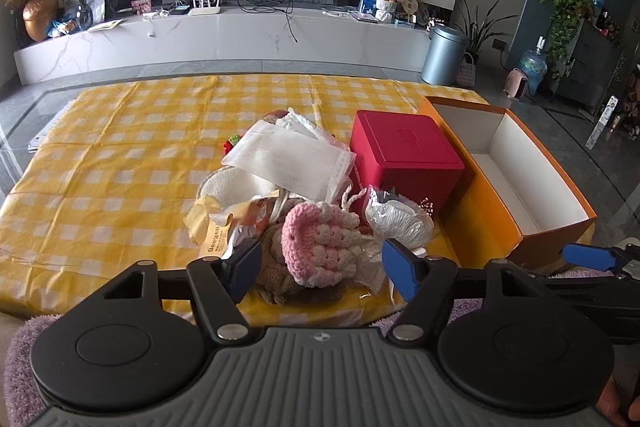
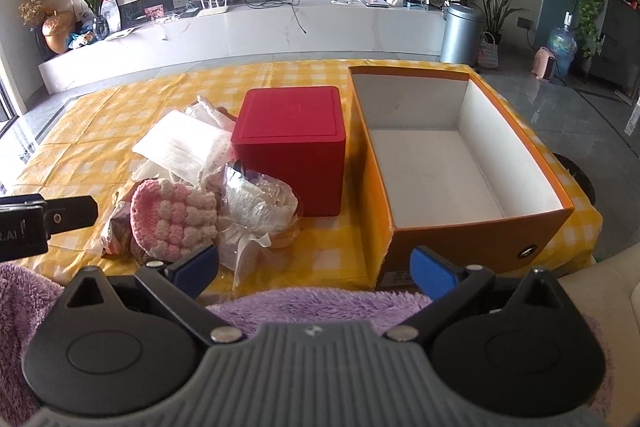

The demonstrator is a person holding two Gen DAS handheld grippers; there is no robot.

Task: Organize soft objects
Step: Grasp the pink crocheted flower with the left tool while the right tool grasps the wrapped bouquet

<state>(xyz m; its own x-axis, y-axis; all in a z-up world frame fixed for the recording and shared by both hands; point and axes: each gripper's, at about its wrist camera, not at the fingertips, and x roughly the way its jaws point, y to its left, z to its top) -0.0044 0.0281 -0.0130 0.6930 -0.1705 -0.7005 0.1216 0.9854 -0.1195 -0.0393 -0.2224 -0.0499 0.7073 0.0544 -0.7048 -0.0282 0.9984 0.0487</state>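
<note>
Your left hand-held gripper (image 1: 320,263) hangs over the near edge of the desk (image 1: 120,163), pads apart w/ the pink crochet pouch (image 1: 316,247) and brown plush (image 1: 280,279) sitting between them, not pinched yet. That's likely your first pick: it tops the soft pile at 12 o'clock from the gripper. The empty orange box (image 2: 472,227) lies open at 2 o'clock, probably the drop spot. The red box (image 2: 292,163) stands between pile & orange box, lid shut. Your right hand-held gripper (image 2: 316,267) waits apart, nothing in it, above the purple fleece (image 2: 312,303), aimed btw. the pile and the orange box.
</note>
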